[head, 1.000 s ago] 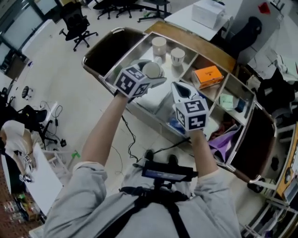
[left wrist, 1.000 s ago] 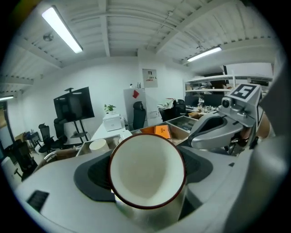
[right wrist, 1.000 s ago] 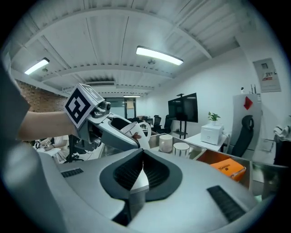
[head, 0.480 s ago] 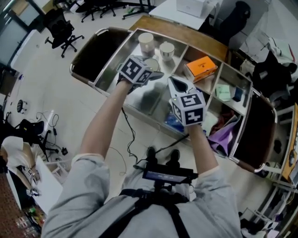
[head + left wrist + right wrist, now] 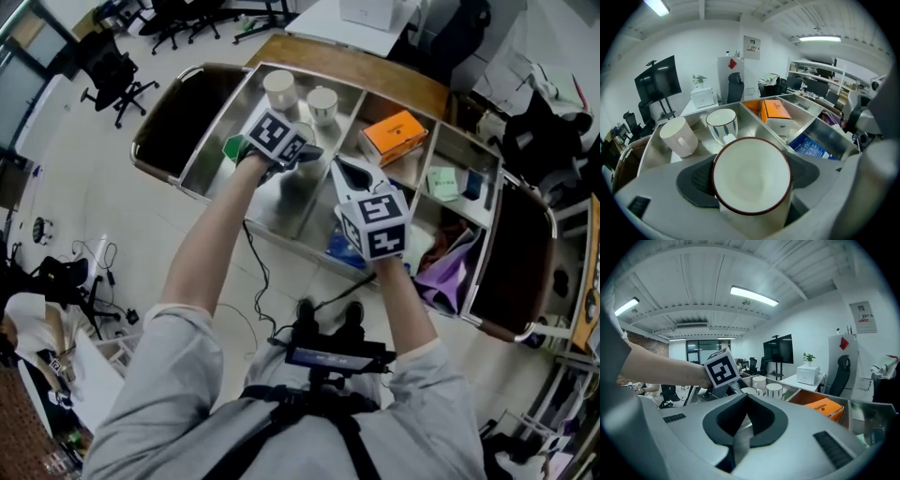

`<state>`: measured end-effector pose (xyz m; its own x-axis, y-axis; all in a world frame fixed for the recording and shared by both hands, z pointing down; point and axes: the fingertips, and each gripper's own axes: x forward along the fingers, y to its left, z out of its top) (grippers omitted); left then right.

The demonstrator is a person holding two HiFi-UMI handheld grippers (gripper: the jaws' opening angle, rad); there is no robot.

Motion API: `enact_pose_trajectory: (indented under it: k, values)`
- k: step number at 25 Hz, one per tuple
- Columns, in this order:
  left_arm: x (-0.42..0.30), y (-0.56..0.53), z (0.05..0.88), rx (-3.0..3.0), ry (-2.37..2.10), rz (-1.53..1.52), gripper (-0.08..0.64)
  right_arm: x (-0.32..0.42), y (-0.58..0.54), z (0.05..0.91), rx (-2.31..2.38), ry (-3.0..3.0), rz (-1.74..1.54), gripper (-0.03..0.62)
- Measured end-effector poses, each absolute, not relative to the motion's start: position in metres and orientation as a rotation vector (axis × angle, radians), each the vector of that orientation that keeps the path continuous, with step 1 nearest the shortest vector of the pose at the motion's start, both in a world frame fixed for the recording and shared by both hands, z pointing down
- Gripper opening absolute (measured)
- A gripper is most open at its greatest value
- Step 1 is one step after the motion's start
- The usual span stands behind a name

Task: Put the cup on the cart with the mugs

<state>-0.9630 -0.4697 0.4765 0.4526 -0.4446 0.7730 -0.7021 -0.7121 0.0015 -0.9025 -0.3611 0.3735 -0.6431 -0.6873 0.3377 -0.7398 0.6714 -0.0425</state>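
- The left gripper (image 5: 298, 155) is found clamped on the cup (image 5: 751, 174); the jaws are spread wide only because the cup's body fills the gap between the pads.
- The cup is held by its sides with its red-rimmed mouth turned back toward the gripper's camera, so a firm hold on the round wall is kept.
- The cup is carried over the steel tray of the cart (image 5: 286, 204), in the compartment where the white mug (image 5: 678, 136) and the patterned mug (image 5: 722, 124) stand, near them but apart. Whether its base touches the tray cannot be told.
- The right gripper (image 5: 739, 425) is seen with jaws together and nothing between them; it is held beside the left over the cart's middle, judged to be kept clear of the work.
- The orange box (image 5: 774, 111) lies in the neighbouring compartment, behind a divider, and is not involved.
- Placement is judged near but not yet done.
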Motion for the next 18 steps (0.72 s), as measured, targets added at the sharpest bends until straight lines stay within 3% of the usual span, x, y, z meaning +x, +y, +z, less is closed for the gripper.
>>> enact_pose_trajectory:
  k: [16,18]
  values:
    - [-0.957,-0.478,0.5,2.347,-0.972,1.108,0.42,-0.893,-0.36,0.383,1.137,-2.573,0.276,0.002]
    - [-0.958,-0.481,0.498,2.365,-1.005,1.119,0.477,-0.892,-0.361,0.384,1.136,-2.572,0.273,0.002]
